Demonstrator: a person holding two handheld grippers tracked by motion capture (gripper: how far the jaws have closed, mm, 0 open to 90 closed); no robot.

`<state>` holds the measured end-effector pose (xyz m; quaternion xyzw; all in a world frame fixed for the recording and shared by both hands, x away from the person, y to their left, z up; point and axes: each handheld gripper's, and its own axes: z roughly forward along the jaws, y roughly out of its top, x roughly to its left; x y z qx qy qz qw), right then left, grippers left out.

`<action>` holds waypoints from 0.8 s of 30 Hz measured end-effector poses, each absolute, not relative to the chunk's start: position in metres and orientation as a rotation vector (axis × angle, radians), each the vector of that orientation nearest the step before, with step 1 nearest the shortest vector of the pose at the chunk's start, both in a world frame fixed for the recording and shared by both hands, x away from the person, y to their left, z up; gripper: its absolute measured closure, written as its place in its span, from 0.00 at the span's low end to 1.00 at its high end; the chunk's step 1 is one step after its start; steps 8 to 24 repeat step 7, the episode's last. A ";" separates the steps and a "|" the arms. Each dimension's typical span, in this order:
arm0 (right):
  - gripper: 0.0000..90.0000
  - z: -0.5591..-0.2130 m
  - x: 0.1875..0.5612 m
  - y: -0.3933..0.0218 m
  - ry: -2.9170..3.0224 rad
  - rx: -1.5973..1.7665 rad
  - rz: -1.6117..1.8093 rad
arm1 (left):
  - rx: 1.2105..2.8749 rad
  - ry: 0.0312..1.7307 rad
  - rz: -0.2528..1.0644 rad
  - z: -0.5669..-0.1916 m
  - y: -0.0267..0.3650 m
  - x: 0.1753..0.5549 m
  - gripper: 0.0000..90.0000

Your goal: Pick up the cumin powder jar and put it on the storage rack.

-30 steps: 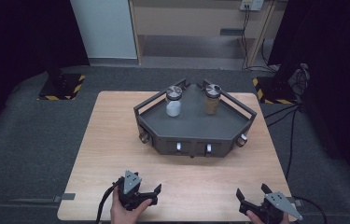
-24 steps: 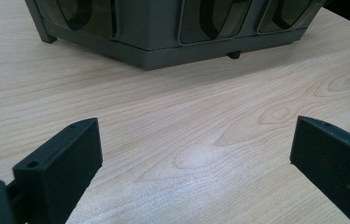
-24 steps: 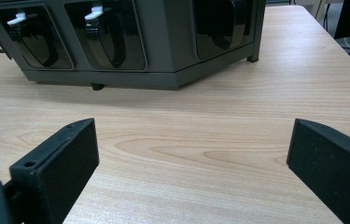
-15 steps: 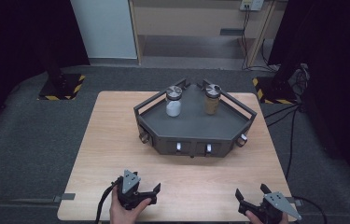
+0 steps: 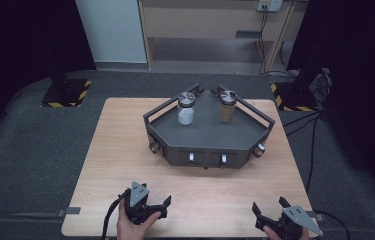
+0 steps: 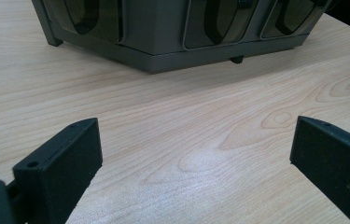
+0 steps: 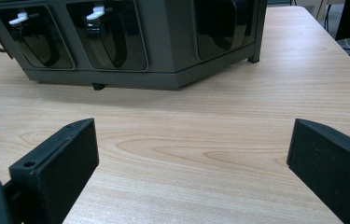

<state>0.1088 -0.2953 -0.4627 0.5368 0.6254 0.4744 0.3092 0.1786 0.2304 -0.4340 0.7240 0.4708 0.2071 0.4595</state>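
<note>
left gripper [image 5: 151,200] low at table edge, right gripper [image 5: 271,210] alongside, jaws spread

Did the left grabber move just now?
No. The left gripper sits at the same spot near the table's front edge, just as far from the dark tray as before, jaws open.

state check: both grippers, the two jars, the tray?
Left gripper: open, empty, low over the table's near edge.
Right gripper: open, empty, near the same edge.
White jar: upright on the tray, lid on.
Brown jar: upright on the tray, lid on.
Tray: flat on the table.
</note>
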 end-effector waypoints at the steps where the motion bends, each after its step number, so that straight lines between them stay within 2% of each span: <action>1: 0.02 -0.463 0.109 -0.295 1.652 1.418 1.254 | 1.781 1.159 0.512 -0.434 0.230 0.178 0.01; 24: 0.02 -0.463 0.109 -0.297 1.653 1.413 1.256 | 1.784 1.159 0.510 -0.435 0.230 0.179 0.01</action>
